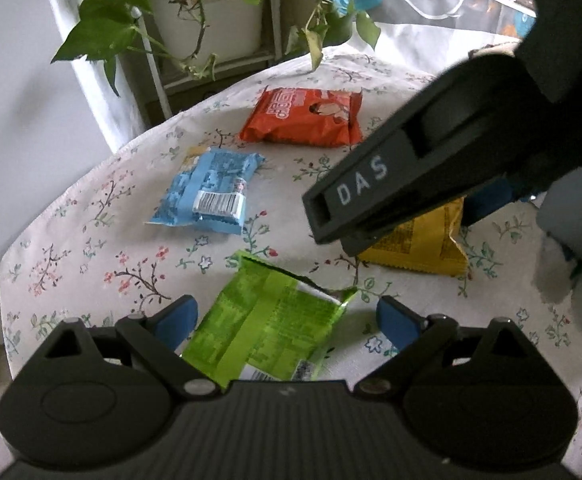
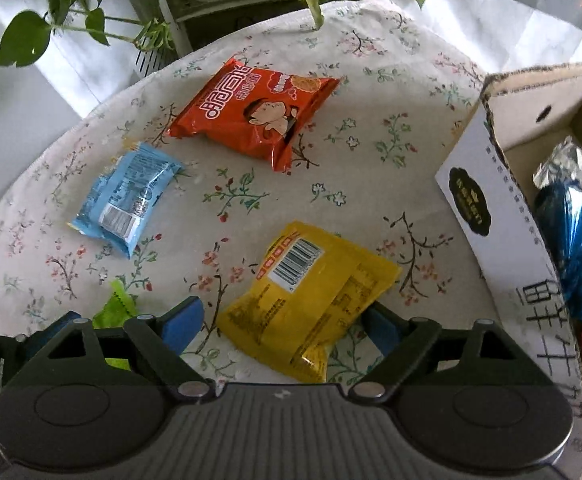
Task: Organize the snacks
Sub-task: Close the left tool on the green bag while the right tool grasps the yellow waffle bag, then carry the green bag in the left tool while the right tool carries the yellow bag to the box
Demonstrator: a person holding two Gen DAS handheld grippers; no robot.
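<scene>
Hovering spread-jawed over a floral tablecloth [image 2: 371,92], the left gripper [image 1: 285,320] is straddling a light, crinkly green packet [image 1: 267,320] while the right gripper [image 2: 281,324] is bracketing the yellow packet [image 2: 307,300], each best pinched across its soft middle.

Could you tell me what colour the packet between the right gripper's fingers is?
Yellow packet, clearest in the right wrist view.

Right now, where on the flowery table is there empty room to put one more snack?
Bare cloth lies between the orange packet, the yellow packet and the cardboard box. It's crowded near the green packet, where both open grippers hover.
</scene>
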